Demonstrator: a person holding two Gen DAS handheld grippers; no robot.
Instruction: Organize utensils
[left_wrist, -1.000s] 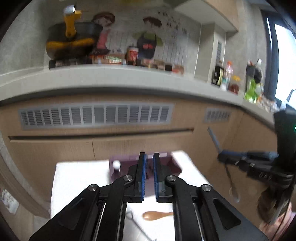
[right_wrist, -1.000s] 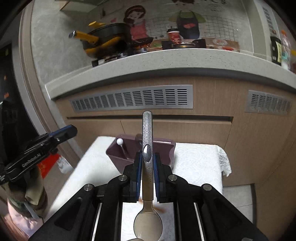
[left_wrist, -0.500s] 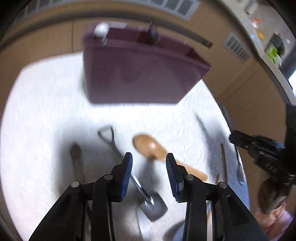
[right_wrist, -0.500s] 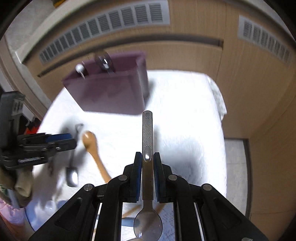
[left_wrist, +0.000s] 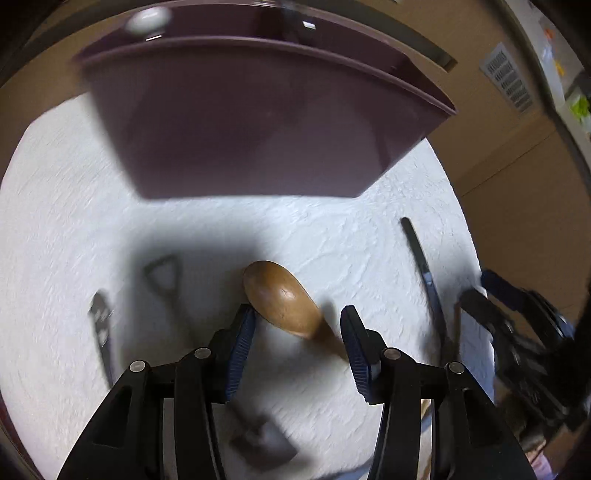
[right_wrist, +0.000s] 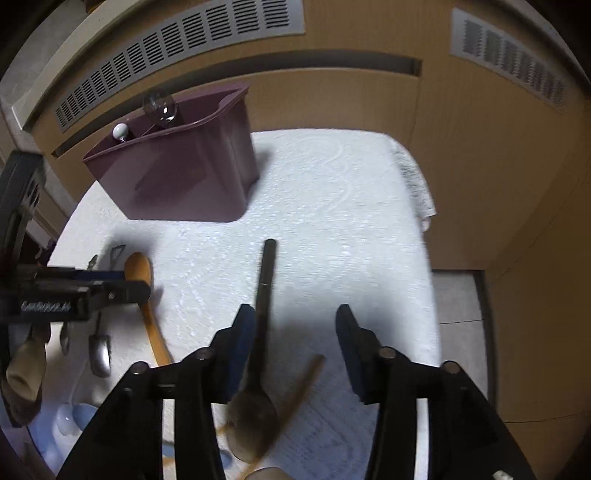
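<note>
Wooden spoon (left_wrist: 284, 299) between left gripper (left_wrist: 297, 328) — jaws apart

Right gripper (right_wrist: 295, 343) spread wide; metal spoon (right_wrist: 260, 321) lies against its left finger, in front of purple bin (right_wrist: 184, 177).

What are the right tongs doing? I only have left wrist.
Observer: The right tongs are open. A metal spoon lies against one finger, not clamped.
Operator: What's in the bin? It's blurred here.
Observer: In the bin, a clear round-headed piece stands beside the white knob.
Operator: Anything below my frame?
Observer: A blue bowl sits at the near left corner of the cloth.
</note>
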